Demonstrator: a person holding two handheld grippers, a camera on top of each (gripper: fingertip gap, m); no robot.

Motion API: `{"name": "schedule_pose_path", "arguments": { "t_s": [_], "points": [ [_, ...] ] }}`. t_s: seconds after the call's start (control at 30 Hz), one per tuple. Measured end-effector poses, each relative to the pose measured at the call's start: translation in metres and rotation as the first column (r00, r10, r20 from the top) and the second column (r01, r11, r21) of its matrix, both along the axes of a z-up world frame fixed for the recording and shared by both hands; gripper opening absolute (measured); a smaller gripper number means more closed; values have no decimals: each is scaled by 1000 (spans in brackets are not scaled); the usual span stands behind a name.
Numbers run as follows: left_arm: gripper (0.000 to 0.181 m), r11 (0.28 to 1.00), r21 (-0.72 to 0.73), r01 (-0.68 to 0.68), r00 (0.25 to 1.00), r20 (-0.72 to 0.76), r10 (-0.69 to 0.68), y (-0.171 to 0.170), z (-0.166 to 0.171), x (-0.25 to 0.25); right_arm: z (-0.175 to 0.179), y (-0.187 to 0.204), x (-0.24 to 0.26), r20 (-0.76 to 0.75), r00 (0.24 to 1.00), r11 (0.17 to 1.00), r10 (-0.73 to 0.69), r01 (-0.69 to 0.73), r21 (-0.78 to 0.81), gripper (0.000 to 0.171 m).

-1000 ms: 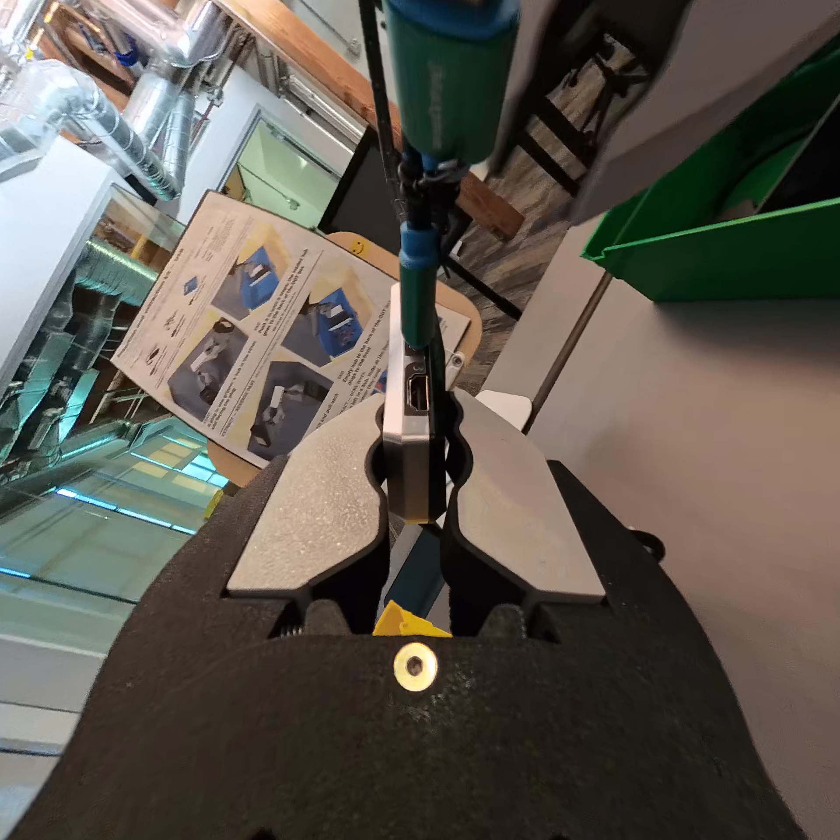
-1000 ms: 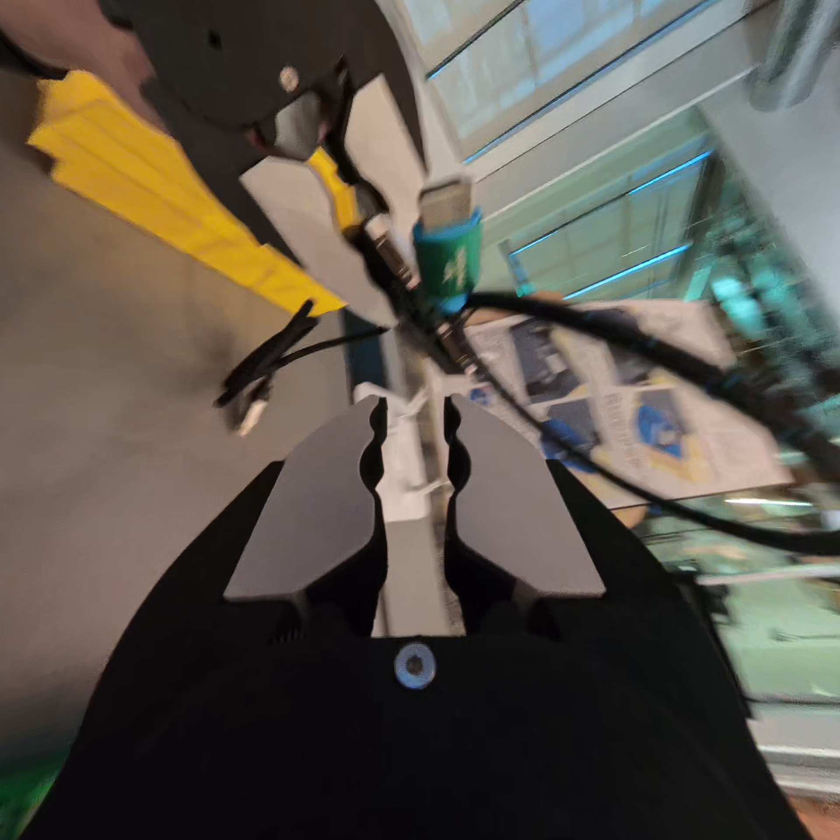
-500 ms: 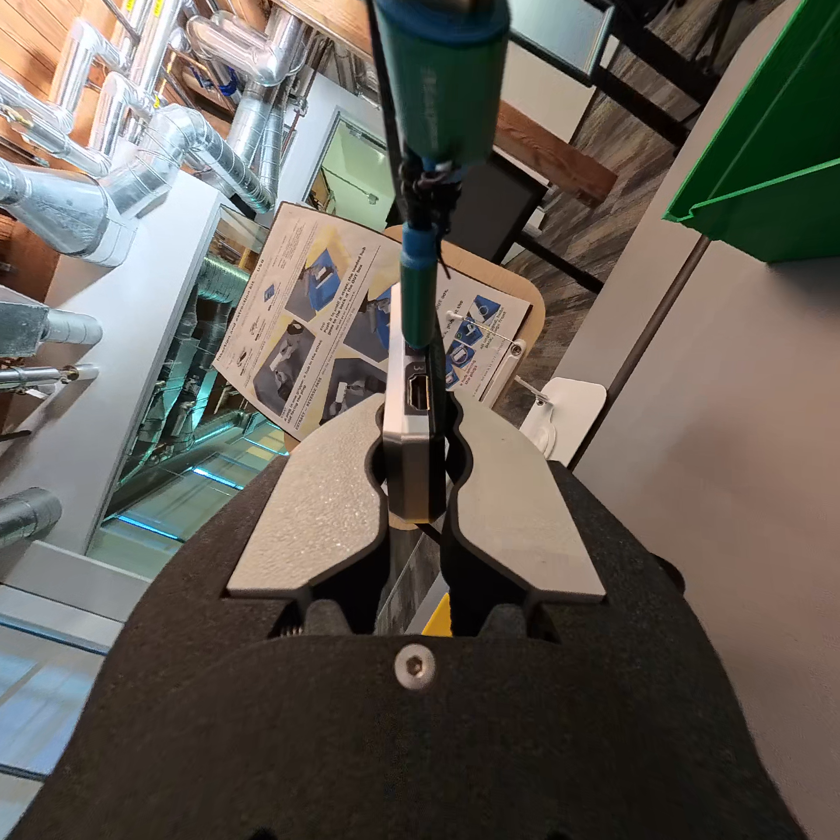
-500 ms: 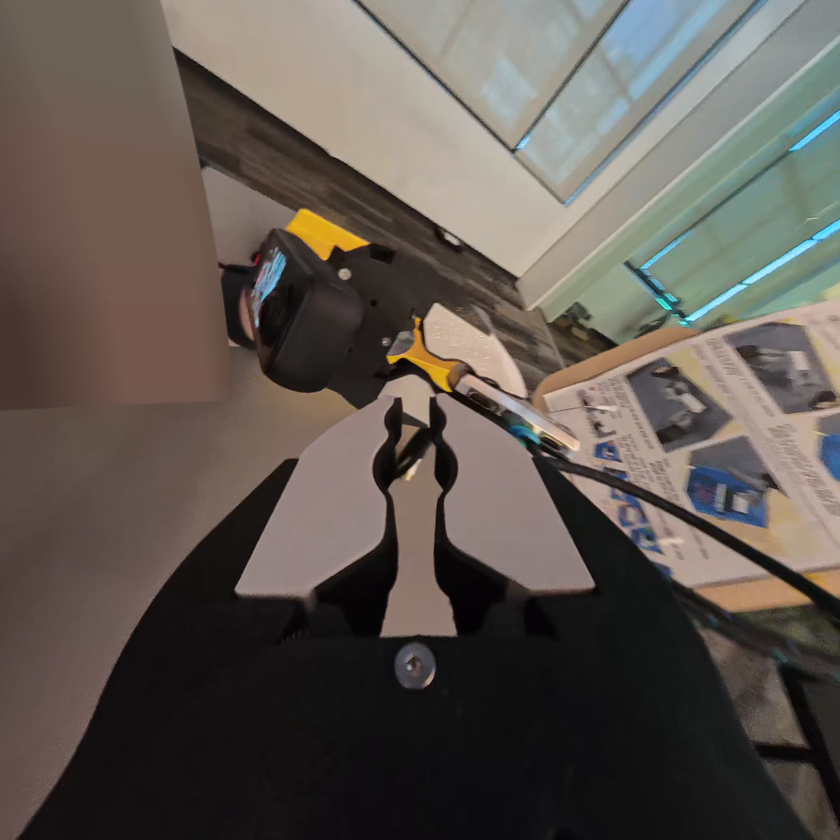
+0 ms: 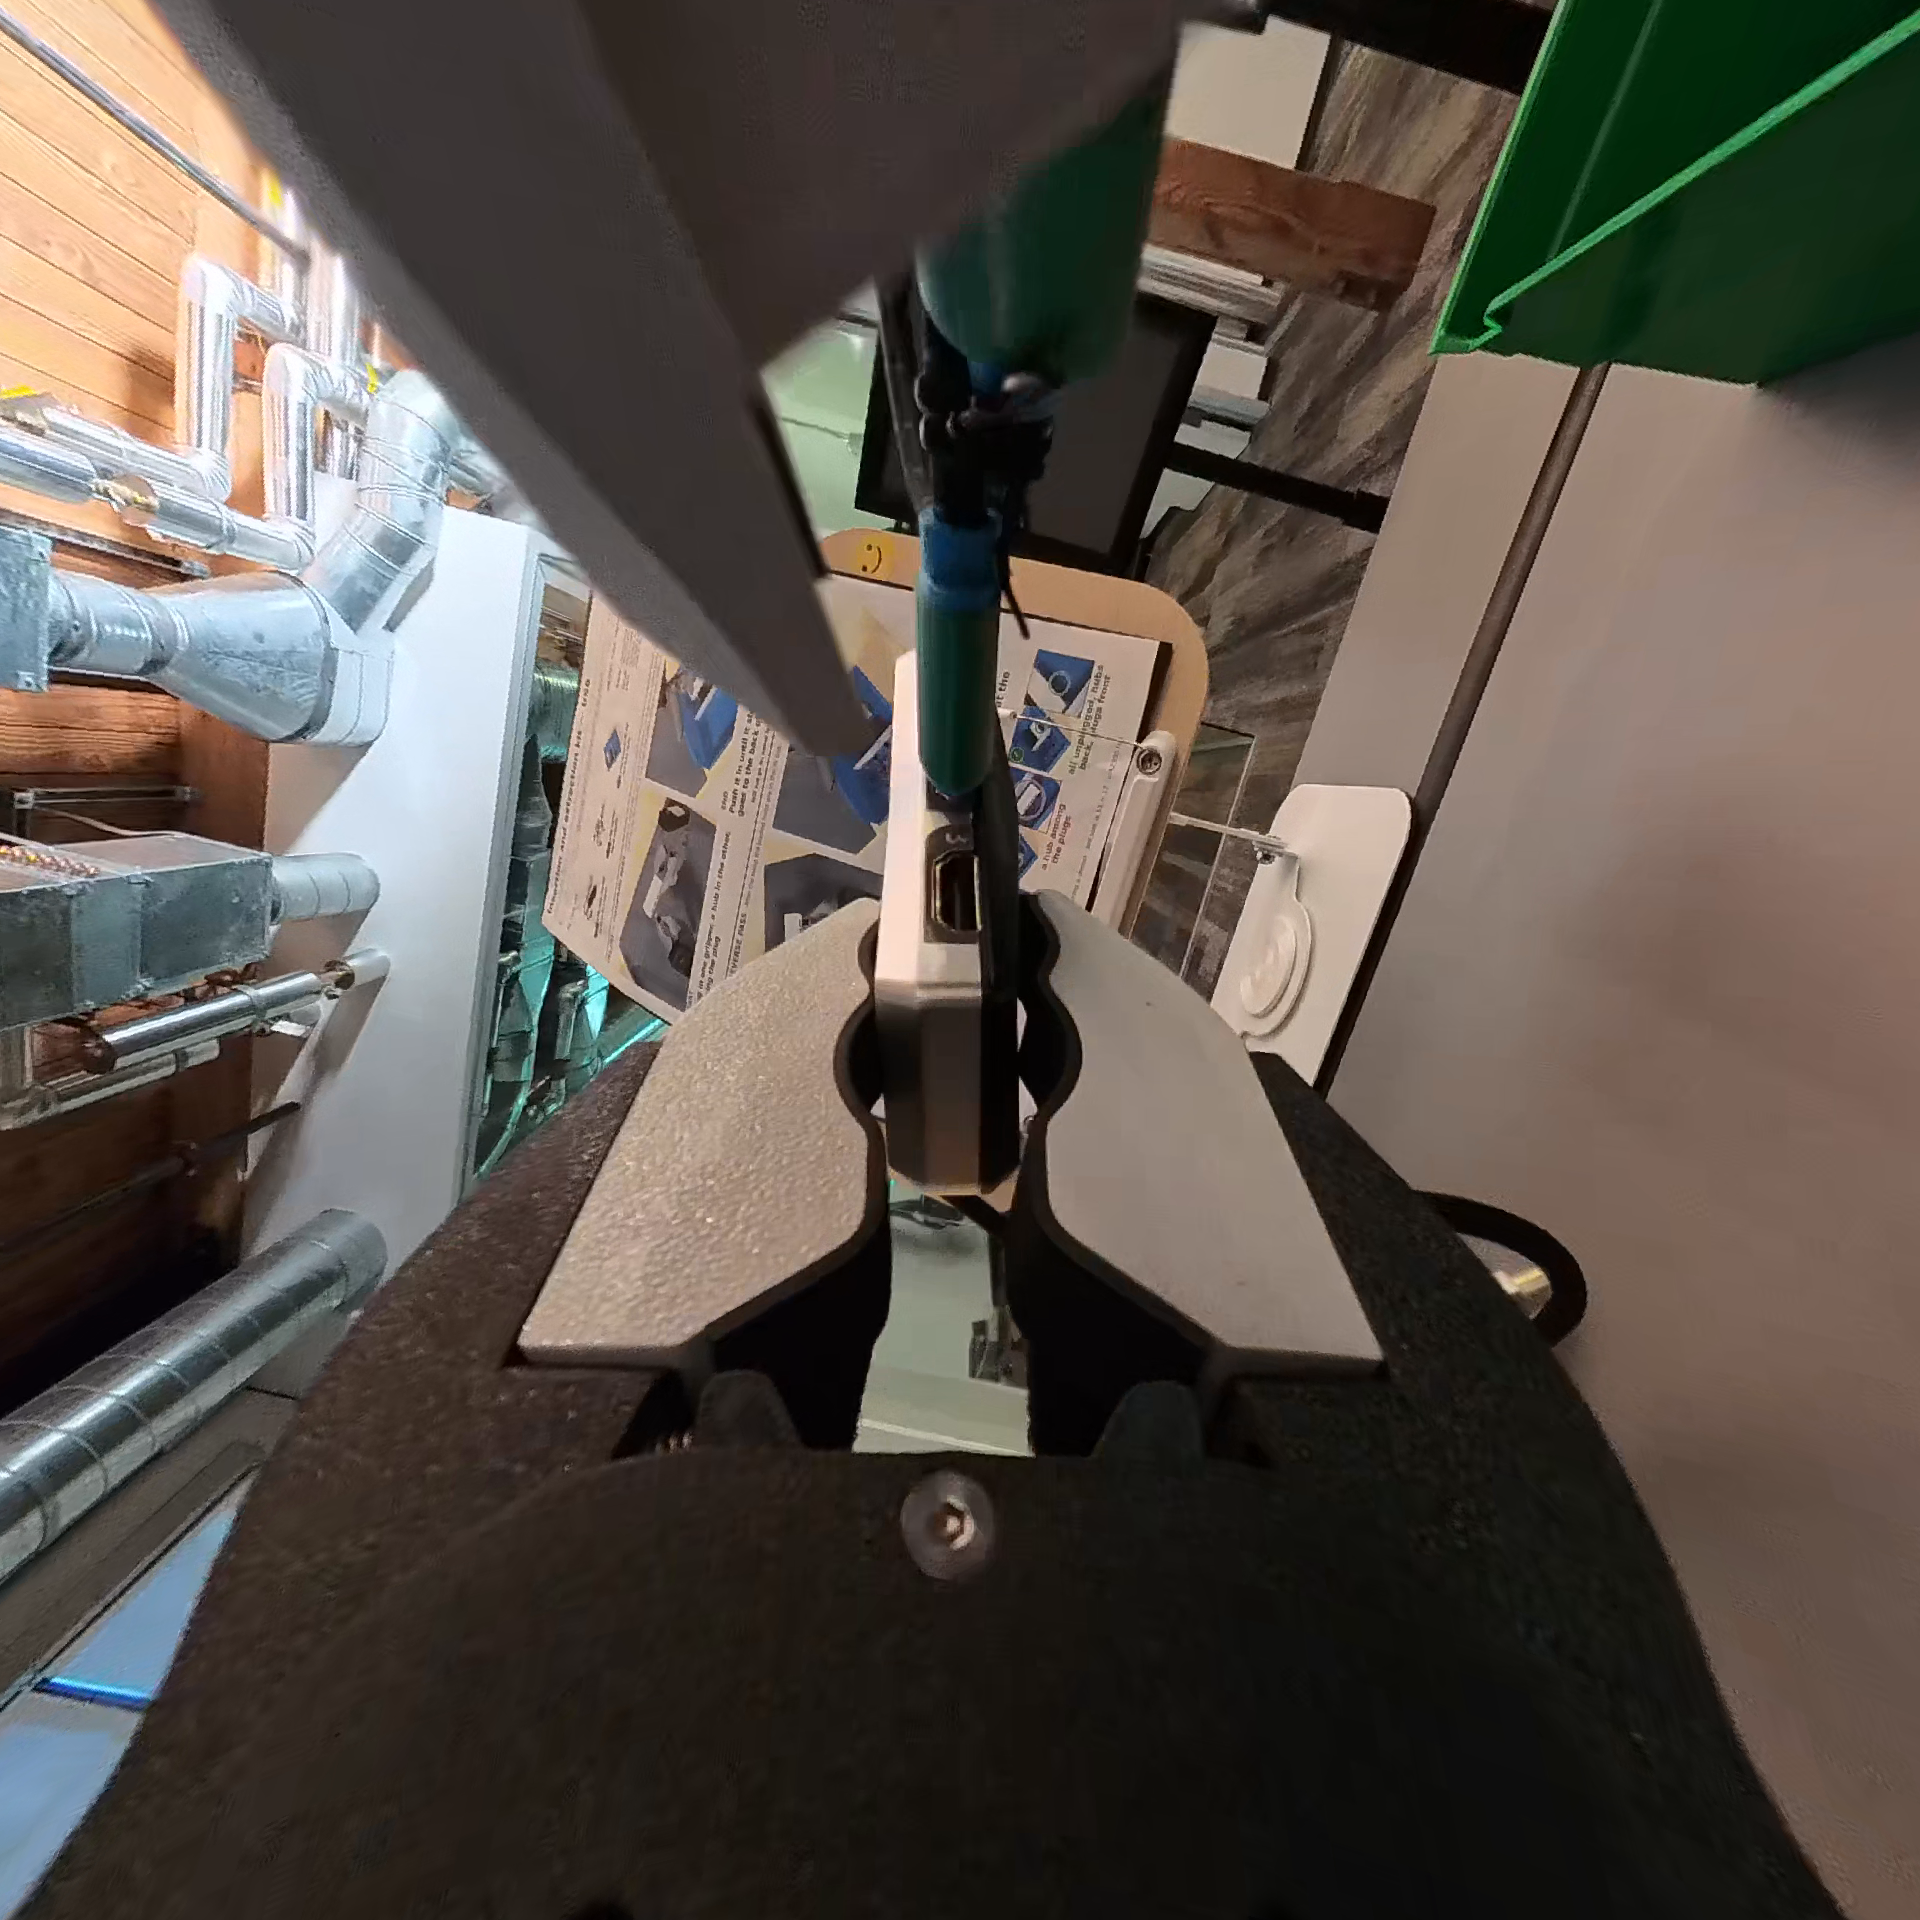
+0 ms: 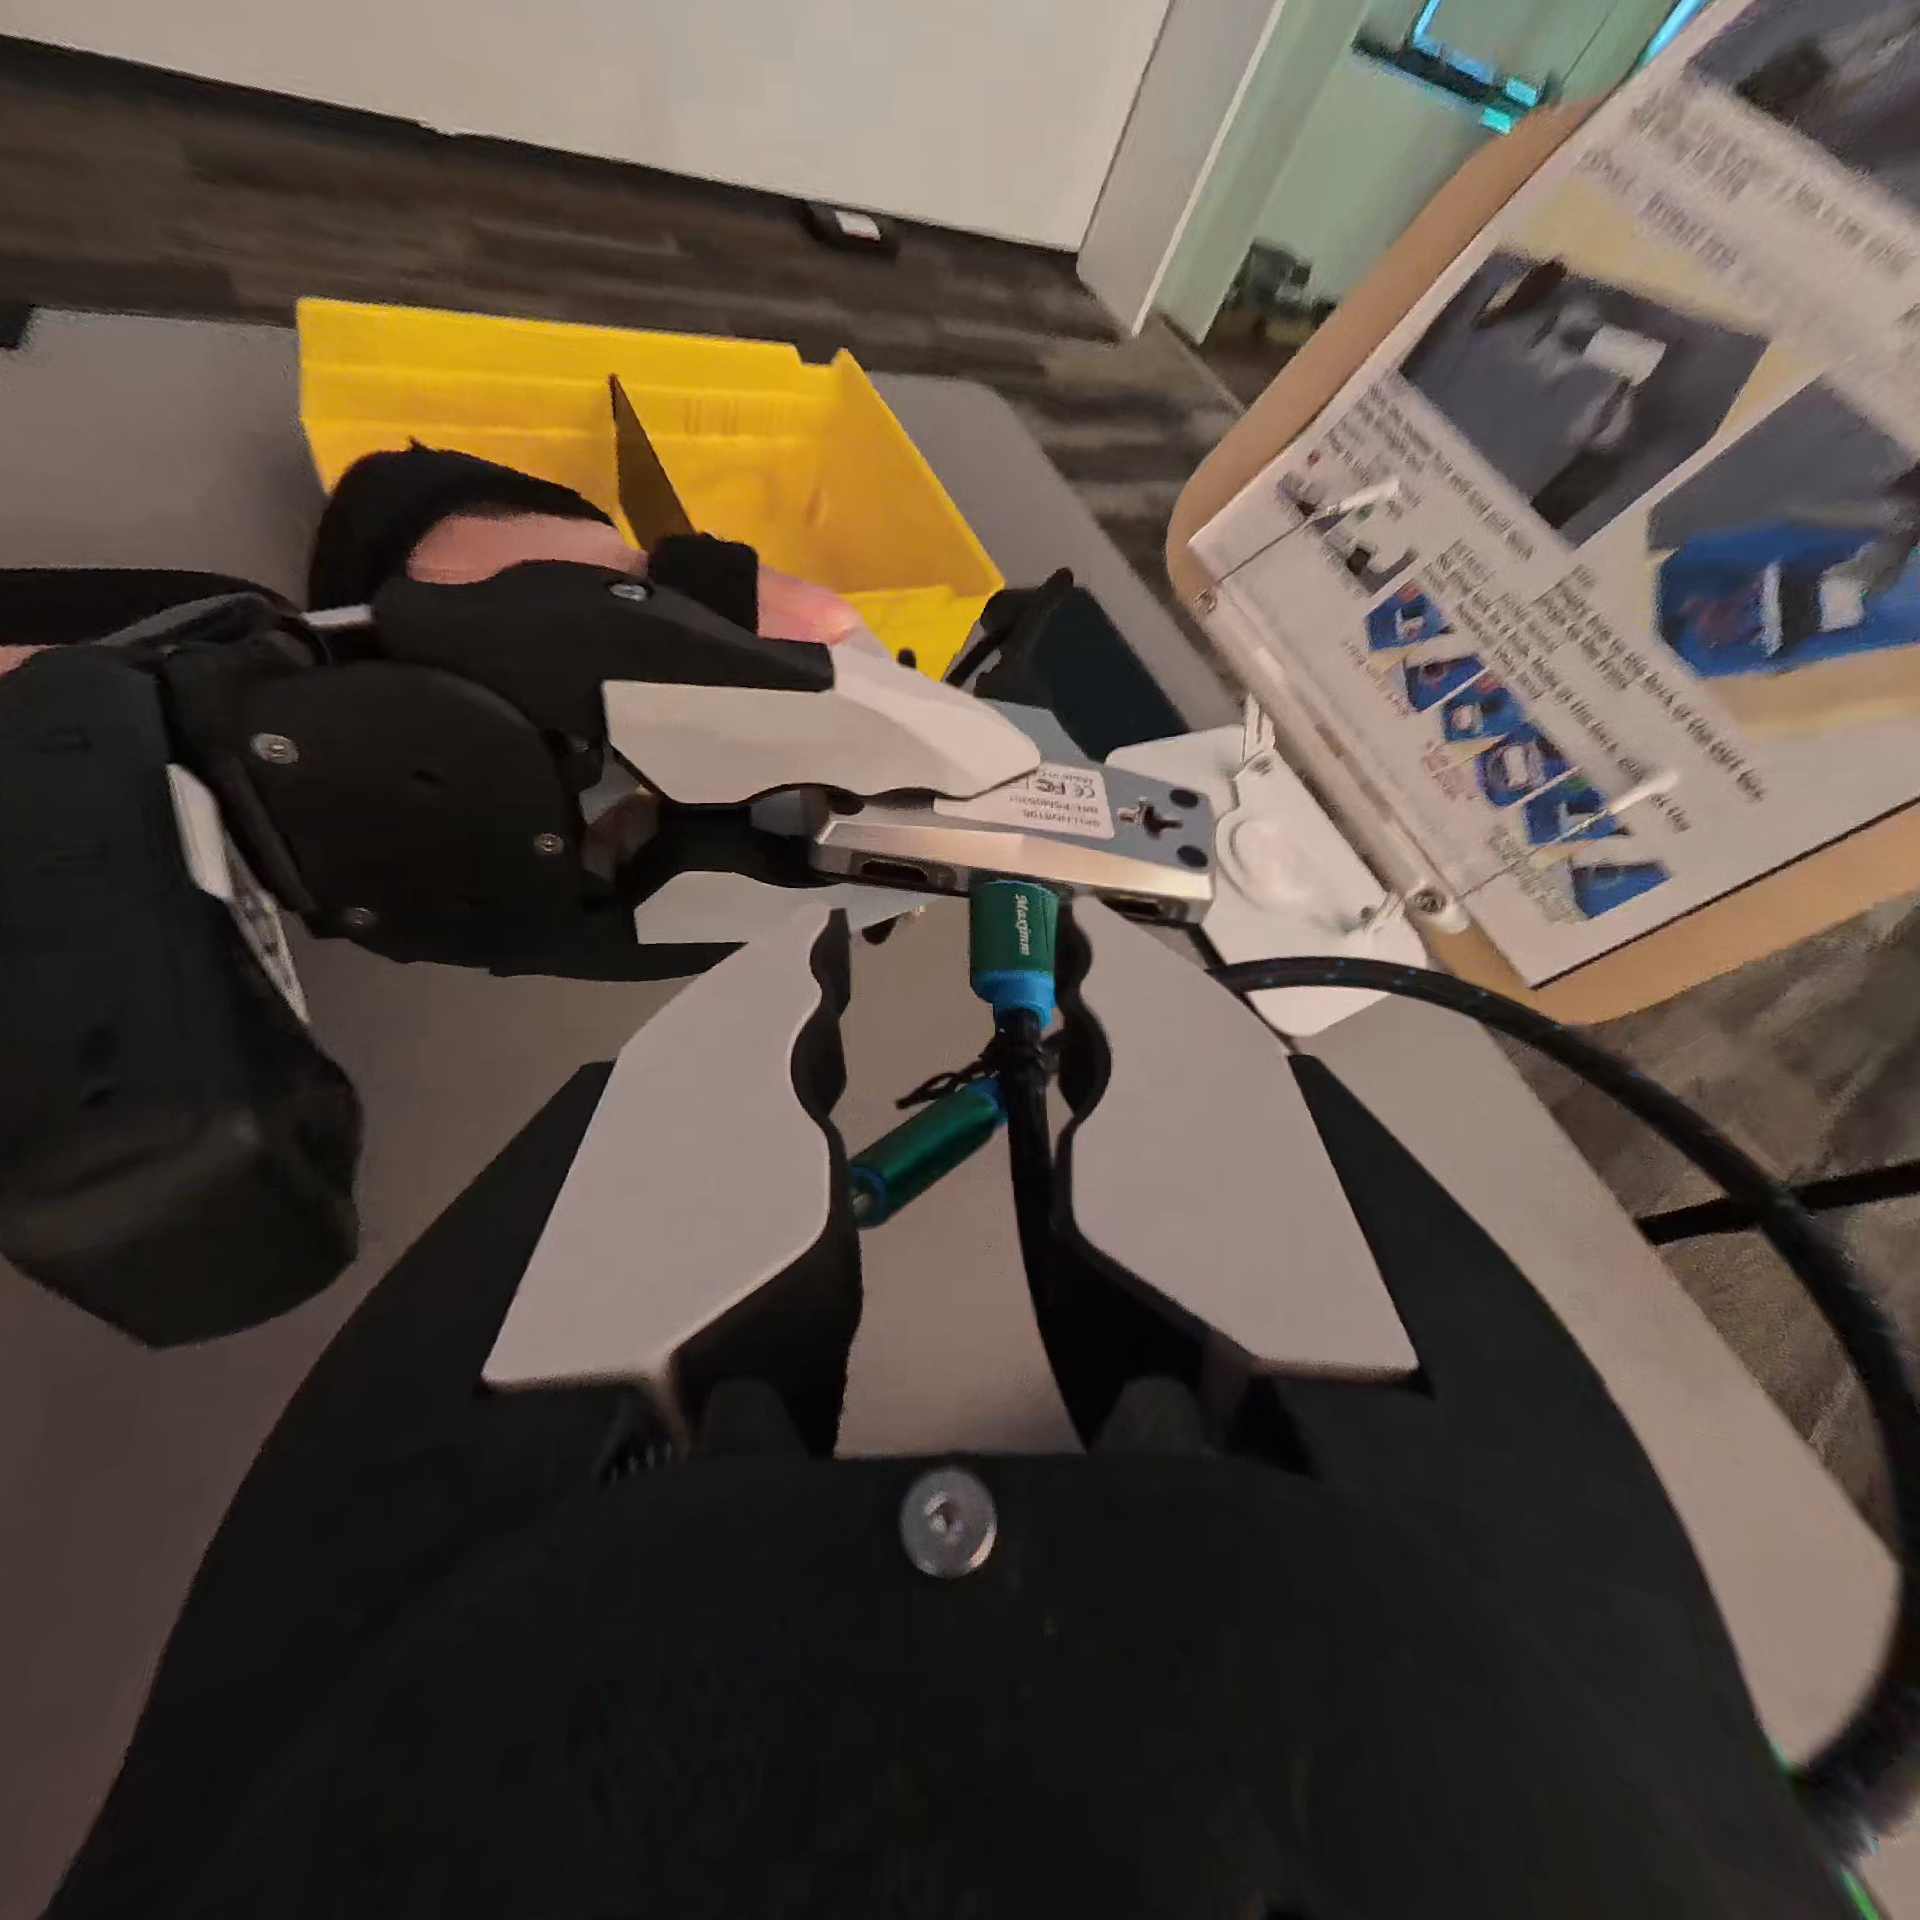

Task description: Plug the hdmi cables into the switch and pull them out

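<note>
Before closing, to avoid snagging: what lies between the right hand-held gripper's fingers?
Right wrist view: black cable of the plugged green connector, plus a loose green plug.

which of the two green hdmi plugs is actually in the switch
The upright green plug between the right gripper's open fingers is seated in the switch. The other green plug lies loose on the table, tilted, below it.

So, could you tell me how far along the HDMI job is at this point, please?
Done: one green plug sits in the switch, which the left gripper clamps. In hand: the right gripper is open around that plug's cable, gripping nothing. Left: a second plug hangs loose and two ports look empty, so more plugging, then pulling out.
</note>
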State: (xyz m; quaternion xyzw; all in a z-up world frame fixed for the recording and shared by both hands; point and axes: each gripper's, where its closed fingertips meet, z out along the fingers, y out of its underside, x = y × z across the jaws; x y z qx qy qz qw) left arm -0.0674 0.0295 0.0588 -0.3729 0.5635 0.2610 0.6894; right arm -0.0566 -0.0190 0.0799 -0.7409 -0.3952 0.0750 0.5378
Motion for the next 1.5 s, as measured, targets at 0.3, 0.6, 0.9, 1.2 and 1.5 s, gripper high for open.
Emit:
{"name": "schedule_pose_path", "arguments": {
  "t_s": [0.3,0.6,0.9,1.2,1.5],
  "points": [
    [22,1000,6,-14,1000,-20,14,0,-2,0,-26,21,9,152,974,986,-169,169,8,39],
    [22,999,-3,-37,999,-28,37,4,-4,-2,-28,27,7,48,987,986,-152,154,-59,35],
    [22,1000,-6,-21,999,-40,21,-1,-4,1,26,3,10,-187,979,996,-78,83,18,33],
    [22,998,-51,-25,1000,2,25,9,-1,-8,25,-74,9,-58,958,956,281,-285,-74,14],
    [22,999,11,-30,999,-13,30,0,4,-3,38,-18,17,-176,984,999,5,2,42,23]
  ]
}}
